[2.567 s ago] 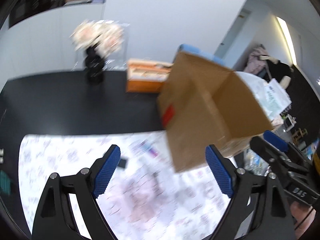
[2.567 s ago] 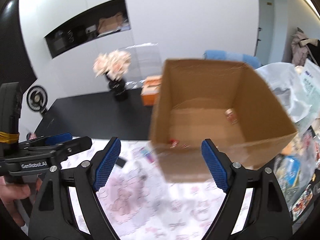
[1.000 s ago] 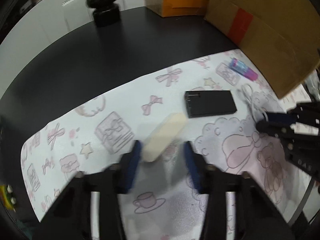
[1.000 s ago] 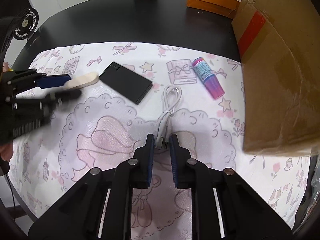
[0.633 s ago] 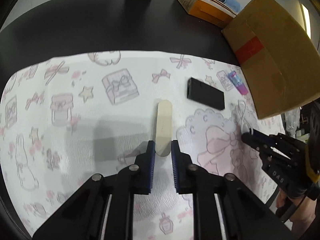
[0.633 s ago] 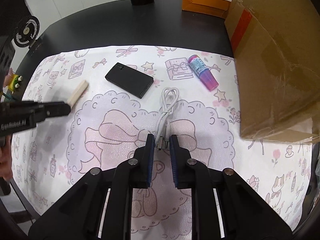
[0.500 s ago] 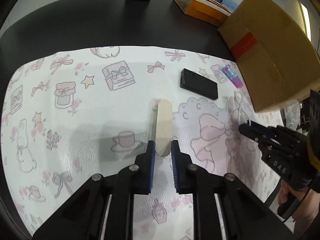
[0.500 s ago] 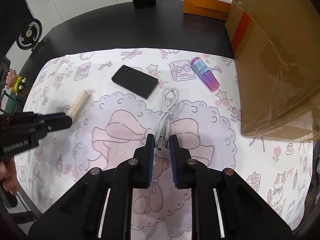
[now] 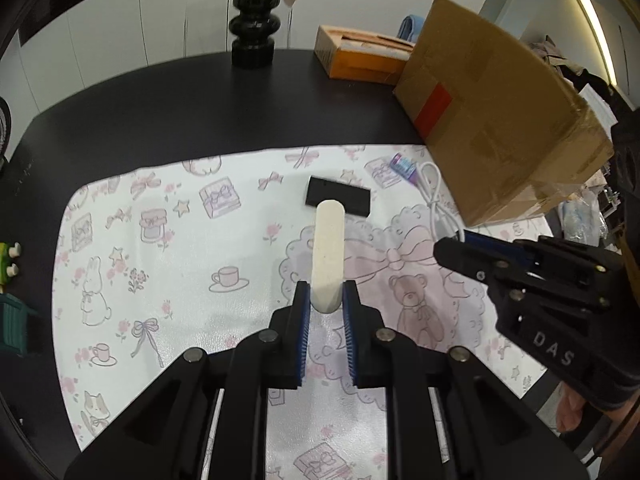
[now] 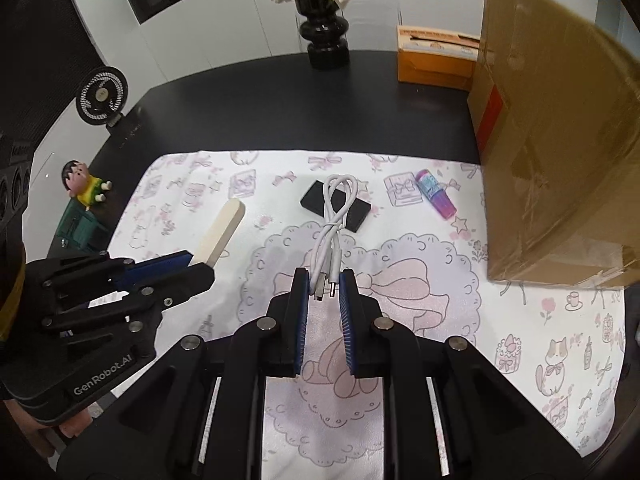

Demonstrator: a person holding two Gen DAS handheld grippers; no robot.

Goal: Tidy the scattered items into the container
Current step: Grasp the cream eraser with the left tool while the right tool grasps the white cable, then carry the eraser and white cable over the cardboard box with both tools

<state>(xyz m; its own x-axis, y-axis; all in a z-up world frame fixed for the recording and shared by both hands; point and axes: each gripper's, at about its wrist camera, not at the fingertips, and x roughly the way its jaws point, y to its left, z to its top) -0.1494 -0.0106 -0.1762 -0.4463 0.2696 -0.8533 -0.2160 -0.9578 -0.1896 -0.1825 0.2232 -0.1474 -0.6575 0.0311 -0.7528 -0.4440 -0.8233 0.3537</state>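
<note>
The left gripper (image 9: 325, 300) is clamped on one end of a cream stick (image 9: 329, 254), a flat, pale bar with rounded ends that juts forward from between the blue pads (image 9: 303, 332), lifted clear of the patterned mat (image 9: 168, 280). The right gripper (image 10: 324, 286) pinches the plug ends of a white cable (image 10: 334, 216), whose bundled loop hangs forward above a flat black box (image 10: 358, 214) lying on the mat. A small purple tube (image 10: 435, 195) with a printed label lies on the mat just beside the cardboard box (image 10: 552, 140), near its lower left corner. The cardboard box is plain brown, with clear tape across its side and 1 red patch near a corner; it stands partly on the mat's right edge, and its inside is hidden in both views. Behind it on the black table (image 9: 200, 108) sits an orange carton (image 9: 360, 58), with a black vase (image 9: 252, 40) of pale roses beside it.
</note>
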